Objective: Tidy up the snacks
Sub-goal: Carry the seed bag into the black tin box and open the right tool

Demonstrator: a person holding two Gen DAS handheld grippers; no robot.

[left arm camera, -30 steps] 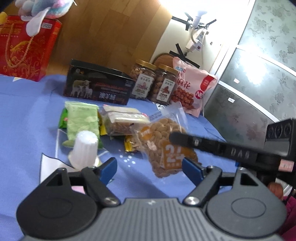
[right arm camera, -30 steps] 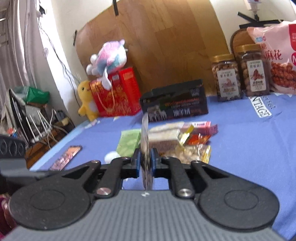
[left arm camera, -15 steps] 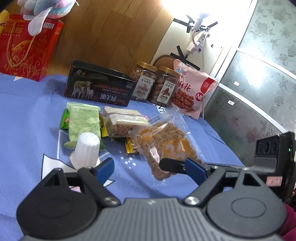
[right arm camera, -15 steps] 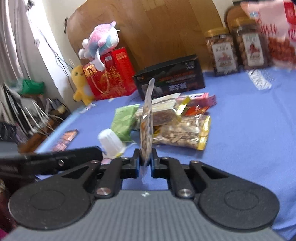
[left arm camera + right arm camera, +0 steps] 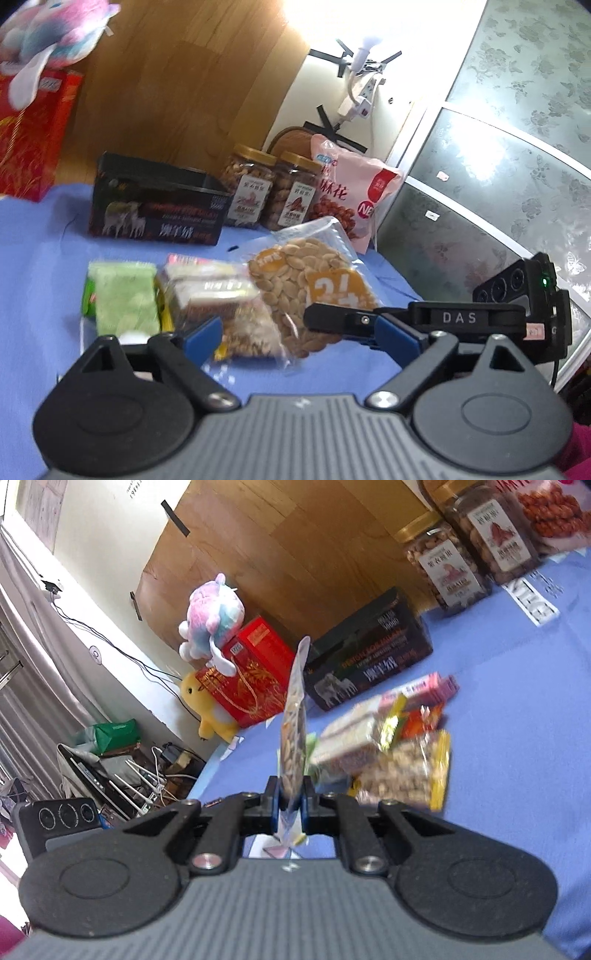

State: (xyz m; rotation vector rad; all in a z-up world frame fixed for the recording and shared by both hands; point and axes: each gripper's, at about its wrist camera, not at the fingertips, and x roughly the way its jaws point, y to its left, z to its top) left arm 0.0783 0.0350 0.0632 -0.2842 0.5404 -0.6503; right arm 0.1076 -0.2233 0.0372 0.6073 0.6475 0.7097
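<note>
Bright daylight, fisheye bend, motion blur in both wrist views.
Glare washes out the wall (image 5: 325, 33) above the nut jars (image 5: 273, 192) and whitens the frosted glass panels (image 5: 491, 155). The snack packets (image 5: 391, 746) on the blue tablecloth (image 5: 517, 738) are smeared; straight edges curve toward the frame borders.

Two jars (image 5: 271, 192) stand right of the box (image 5: 155, 206), behind packets (image 5: 207, 295).
</note>
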